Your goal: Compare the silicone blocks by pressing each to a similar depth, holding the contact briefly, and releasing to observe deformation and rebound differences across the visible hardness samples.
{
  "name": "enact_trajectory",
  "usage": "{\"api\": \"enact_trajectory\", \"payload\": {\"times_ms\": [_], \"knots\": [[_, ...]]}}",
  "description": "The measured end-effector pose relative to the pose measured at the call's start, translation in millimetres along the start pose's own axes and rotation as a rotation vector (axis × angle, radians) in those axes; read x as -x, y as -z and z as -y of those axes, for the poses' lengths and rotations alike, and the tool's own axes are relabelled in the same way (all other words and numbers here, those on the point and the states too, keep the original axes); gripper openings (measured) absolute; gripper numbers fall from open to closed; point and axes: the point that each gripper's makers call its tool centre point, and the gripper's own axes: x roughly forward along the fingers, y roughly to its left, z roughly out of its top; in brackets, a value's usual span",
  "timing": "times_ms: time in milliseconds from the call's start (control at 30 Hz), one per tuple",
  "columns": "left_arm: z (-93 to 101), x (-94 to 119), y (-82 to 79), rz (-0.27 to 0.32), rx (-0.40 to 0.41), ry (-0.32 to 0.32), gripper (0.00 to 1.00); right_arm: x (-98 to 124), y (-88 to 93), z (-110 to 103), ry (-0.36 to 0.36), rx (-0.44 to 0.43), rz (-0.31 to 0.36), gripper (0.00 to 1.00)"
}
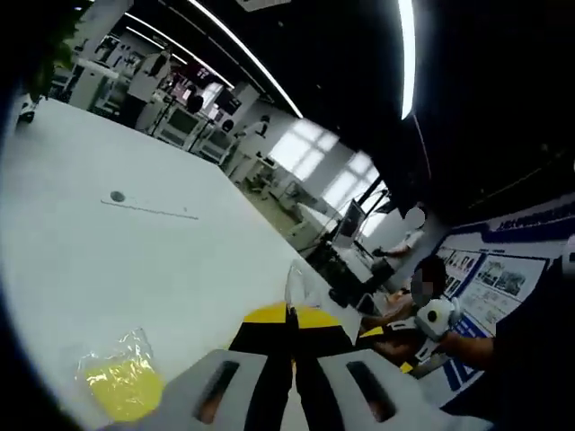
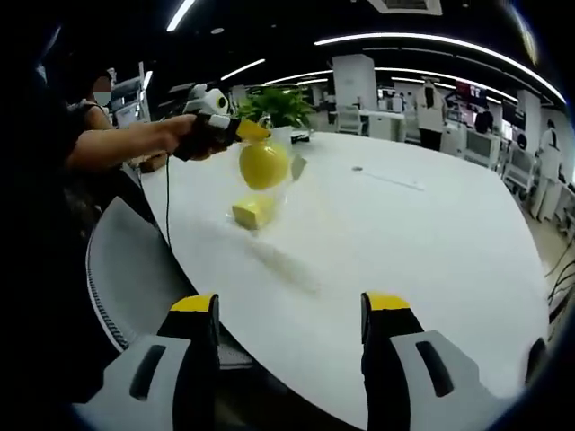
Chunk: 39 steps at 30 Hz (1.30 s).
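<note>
Right gripper view: left tool (image 2: 235,133) pinching bagged yellow block (image 2: 263,165) aloft above counter (image 2: 404,242) edge; right tool (image 2: 290,314) wide. Risk: bag slipping free.

We see a broad white surface (image 2: 431,251) with a rounded edge. On it lies a yellow silicone block in a clear bag (image 2: 253,212), near the edge, and a small round dark disc (image 1: 117,196) sits farther in.

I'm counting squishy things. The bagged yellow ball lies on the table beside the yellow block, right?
No. In the right gripper view the left gripper holds the bagged yellow ball up in the air, above the yellow block on the table.
</note>
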Motion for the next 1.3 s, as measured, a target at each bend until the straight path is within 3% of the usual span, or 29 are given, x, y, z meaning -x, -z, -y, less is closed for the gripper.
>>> {"api": "enact_trajectory", "payload": {"times_ms": [233, 467, 567, 667, 967, 1300], "knots": [[32.8, 13.0, -34.5, 0.088, 0.001, 0.065, 0.0, -9.9, -12.2, -13.3, -0.052, 0.048, 0.0, 0.58], [56.1, 19.3, -51.0, 0.118, -0.017, 0.112, 0.0, -16.5, -31.4, -17.4, -0.069, 0.09, 0.029, 0.56], [64.8, 20.2, -55.2, 0.122, -0.019, 0.133, 0.0, -23.5, -31.0, -20.3, -0.084, 0.172, -0.002, 0.57], [75.4, 20.9, -60.4, 0.134, -0.008, 0.158, 0.0, -27.2, -35.4, -23.1, -0.099, 0.181, 0.003, 0.57], [95.9, 27.6, -71.8, 0.163, -0.018, 0.189, 0.0, -24.8, -60.9, -31.1, -0.156, 0.118, 0.093, 0.56], [99.6, 36.9, -61.3, 0.15, -0.005, 0.202, 0.0, -28.9, -87.0, -34.5, -0.189, 0.098, 0.162, 0.5]]}}
